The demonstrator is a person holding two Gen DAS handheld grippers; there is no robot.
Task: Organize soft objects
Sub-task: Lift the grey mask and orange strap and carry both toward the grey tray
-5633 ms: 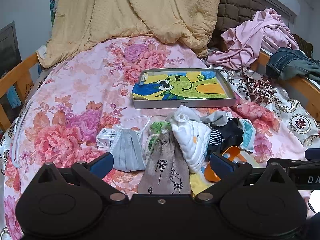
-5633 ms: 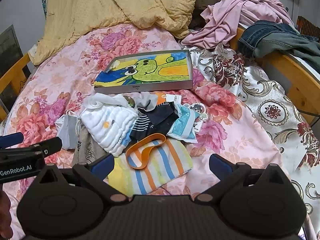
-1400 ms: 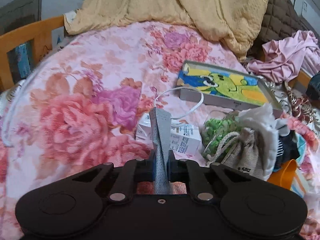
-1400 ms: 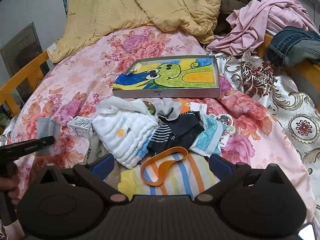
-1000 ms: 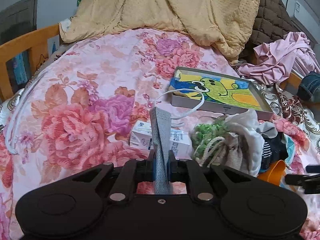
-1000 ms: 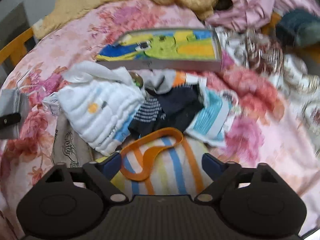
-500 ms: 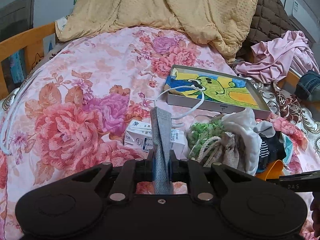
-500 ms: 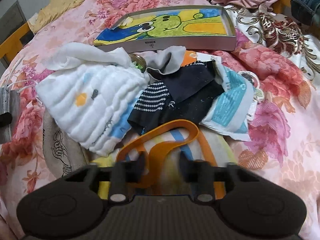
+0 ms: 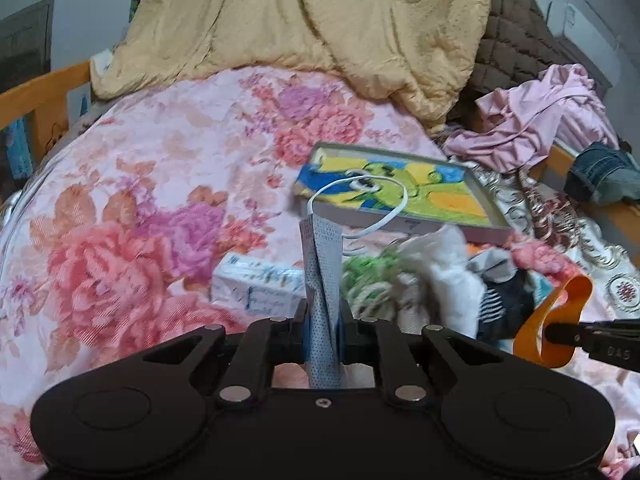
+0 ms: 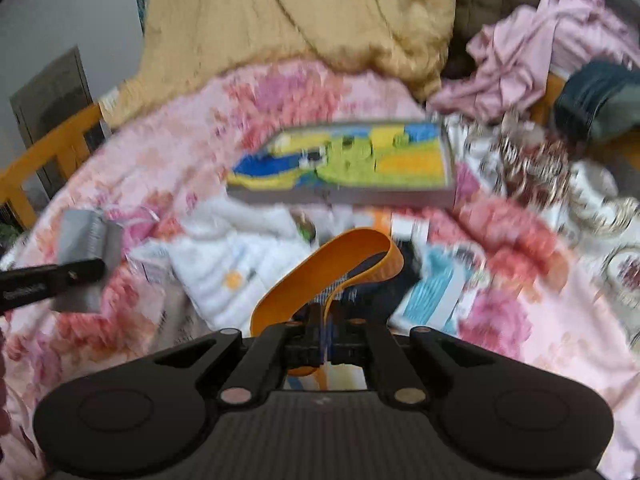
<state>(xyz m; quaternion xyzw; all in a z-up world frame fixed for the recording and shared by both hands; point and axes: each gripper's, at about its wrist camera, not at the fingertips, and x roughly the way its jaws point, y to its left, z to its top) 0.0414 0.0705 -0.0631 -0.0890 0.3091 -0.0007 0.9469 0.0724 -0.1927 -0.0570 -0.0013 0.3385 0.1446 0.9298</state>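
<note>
Pinching the grey mask [image 9: 322,280], left tool [image 9: 322,330] clenched; right tool [image 10: 324,334] grips orange strap [image 10: 326,270] (lifted).

A bed [image 9: 132,184] with a pink floral cover holds a yellow quilt [image 9: 320,28], a picture tray [image 9: 400,196], 1 small carton [image 9: 256,284], pink clothes [image 9: 532,128], jeans [image 9: 604,176] and a heap of small fabric items [image 9: 444,280].

Soft, even indoor light is filling both views without glare; the right wrist view is smearing with motion blur, and fisheye distortion is darkening the corners.
</note>
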